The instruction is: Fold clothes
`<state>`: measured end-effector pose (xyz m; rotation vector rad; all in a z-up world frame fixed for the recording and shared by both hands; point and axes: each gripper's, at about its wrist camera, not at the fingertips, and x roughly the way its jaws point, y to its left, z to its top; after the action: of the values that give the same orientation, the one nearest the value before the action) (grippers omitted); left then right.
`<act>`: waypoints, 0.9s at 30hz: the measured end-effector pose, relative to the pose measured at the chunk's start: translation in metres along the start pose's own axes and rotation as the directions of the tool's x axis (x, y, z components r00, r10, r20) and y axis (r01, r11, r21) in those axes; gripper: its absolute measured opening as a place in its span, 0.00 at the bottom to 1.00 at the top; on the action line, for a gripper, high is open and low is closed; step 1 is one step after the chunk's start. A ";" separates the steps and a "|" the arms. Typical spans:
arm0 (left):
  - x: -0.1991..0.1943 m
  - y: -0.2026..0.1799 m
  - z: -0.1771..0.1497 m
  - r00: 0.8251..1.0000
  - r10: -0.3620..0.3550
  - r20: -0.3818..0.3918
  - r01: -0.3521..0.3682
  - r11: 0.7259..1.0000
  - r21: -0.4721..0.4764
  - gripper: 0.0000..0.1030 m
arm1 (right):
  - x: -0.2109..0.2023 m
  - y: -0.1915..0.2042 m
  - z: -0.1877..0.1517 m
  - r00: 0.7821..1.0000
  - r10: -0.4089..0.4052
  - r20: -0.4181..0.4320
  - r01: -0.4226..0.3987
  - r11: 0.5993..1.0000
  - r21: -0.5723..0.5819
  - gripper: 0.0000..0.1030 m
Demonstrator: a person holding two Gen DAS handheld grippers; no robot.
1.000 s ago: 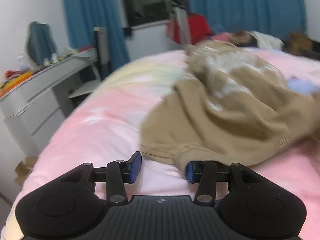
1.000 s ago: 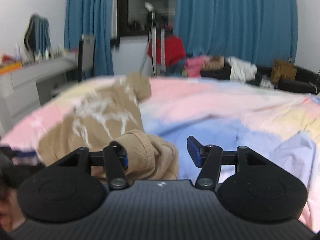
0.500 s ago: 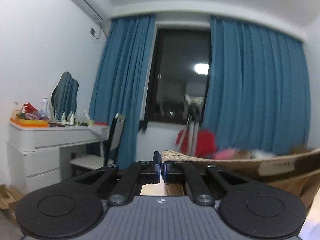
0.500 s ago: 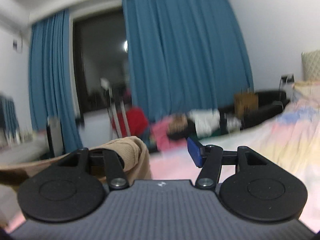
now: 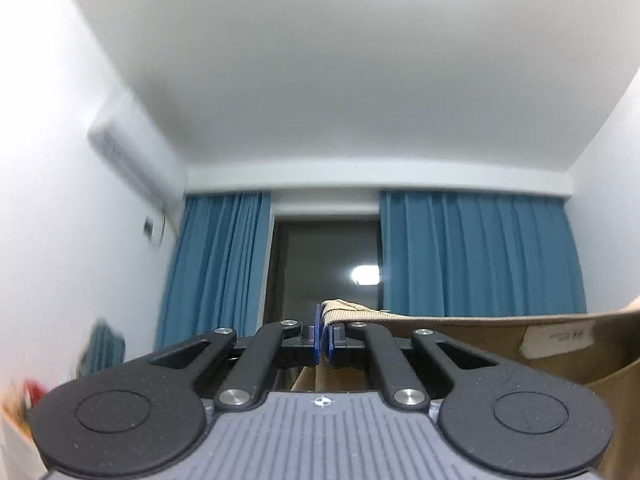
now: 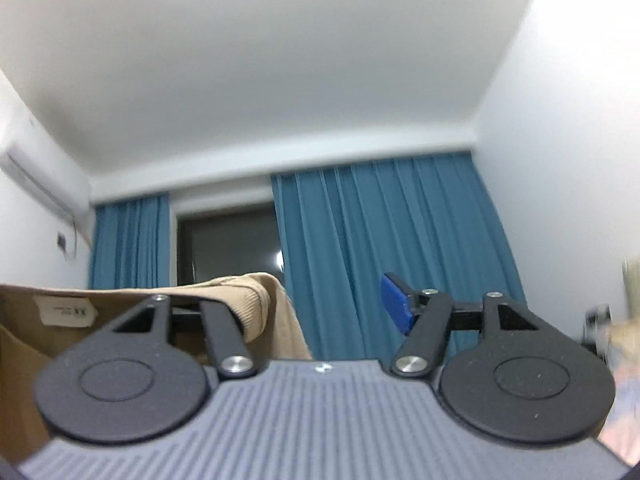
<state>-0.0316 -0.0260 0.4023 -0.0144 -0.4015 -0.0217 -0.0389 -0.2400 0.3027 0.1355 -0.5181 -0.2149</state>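
Observation:
A tan sweater (image 5: pixel 480 334) hangs stretched between my two grippers, lifted high in front of the curtains; a white label (image 5: pixel 556 339) shows on its inner side. My left gripper (image 5: pixel 323 336) is shut on the sweater's ribbed edge, which pokes up between the blue pads. In the right wrist view the sweater (image 6: pixel 248 296) is draped over the left finger of my right gripper (image 6: pixel 324 308). Its jaws are opening, and the blue right pad (image 6: pixel 394 304) stands clear of the cloth. The rest of the sweater drops out of sight below both cameras.
Both views tilt up at the white ceiling, blue curtains (image 5: pixel 480 256) and a dark window (image 5: pixel 324 264). An air conditioner (image 5: pixel 132 156) sits on the left wall. A blurred patch of the pastel bed (image 6: pixel 624 384) shows at the right edge.
Both grippers have risen and tilted upward, from the bed to the ceiling. The left gripper shut on the sweater's edge, and the sweater was lifted off the bed. The right jaws are wider.

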 end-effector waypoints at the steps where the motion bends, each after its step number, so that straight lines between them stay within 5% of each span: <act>1: 0.000 0.000 0.015 1.000 -0.003 0.005 0.003 1.000 0.001 0.04 | -0.001 0.001 0.018 1.000 0.012 0.021 -0.012 1.000 -0.002 0.63; 6: 0.011 0.010 0.062 1.000 -0.022 -0.016 0.022 0.999 -0.025 0.06 | 0.009 0.003 0.081 0.997 0.080 0.019 -0.080 0.997 0.006 0.63; 11: 0.033 0.017 0.041 0.989 -0.071 -0.131 0.064 0.996 -0.057 0.08 | 0.030 -0.002 0.076 0.992 0.092 -0.085 -0.095 0.995 -0.032 0.64; 19: 0.109 0.032 -0.101 0.920 -0.150 -0.362 0.100 0.983 -0.154 0.08 | 0.084 -0.007 -0.046 0.953 0.034 -0.302 -0.057 0.996 -0.068 0.64; 27: 0.225 0.035 -0.318 0.812 -0.165 -0.559 0.067 0.979 -0.191 0.11 | 0.162 -0.025 -0.250 0.878 -0.044 -0.477 -0.007 0.995 -0.104 0.64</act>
<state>0.3011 -0.0005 0.1970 -0.1430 0.2117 -0.1778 0.2198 -0.2844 0.1599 0.0882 -0.0086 -0.2168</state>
